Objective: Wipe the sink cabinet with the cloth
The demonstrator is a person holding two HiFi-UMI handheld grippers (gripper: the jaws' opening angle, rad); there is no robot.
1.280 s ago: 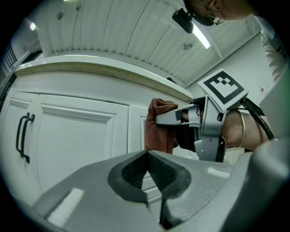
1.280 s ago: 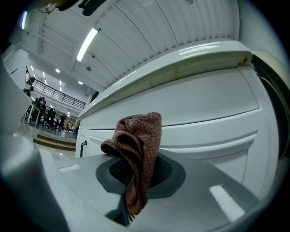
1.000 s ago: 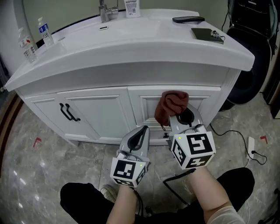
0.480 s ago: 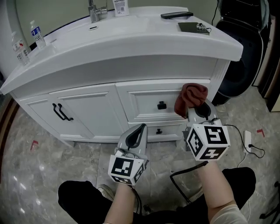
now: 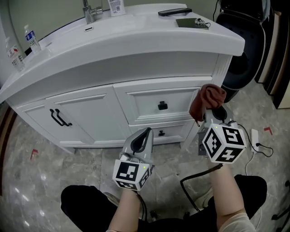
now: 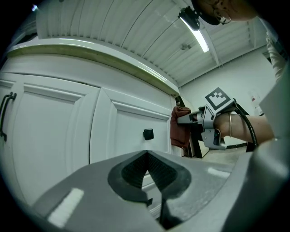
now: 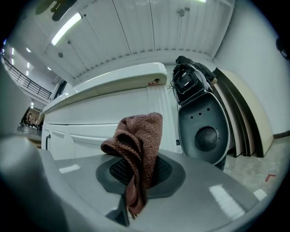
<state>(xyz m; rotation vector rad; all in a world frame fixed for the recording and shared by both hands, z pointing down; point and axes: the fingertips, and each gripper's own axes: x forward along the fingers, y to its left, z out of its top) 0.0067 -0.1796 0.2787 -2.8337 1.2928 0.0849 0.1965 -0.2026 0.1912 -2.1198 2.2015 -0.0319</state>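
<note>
Marbled floor [image 5: 27,181] is showing under both grippers. Nearest, the left gripper [image 5: 145,135] is hanging empty with its jaws pressed together, aiming at the lower drawer [image 5: 172,131]. Just beyond it, the right gripper [image 5: 211,113] is clamping the cloth [image 5: 207,99], which is bunching up above the jaws. The cloth is sitting at the right end of the sink cabinet [image 5: 90,108]; contact is unclear. The cabinet front is stretching away leftward from the cloth, so the right gripper is the nearer one for wiping.

Water bottle [image 5: 31,40], faucet [image 5: 89,10], marbled floor [image 5: 31,181]
</note>
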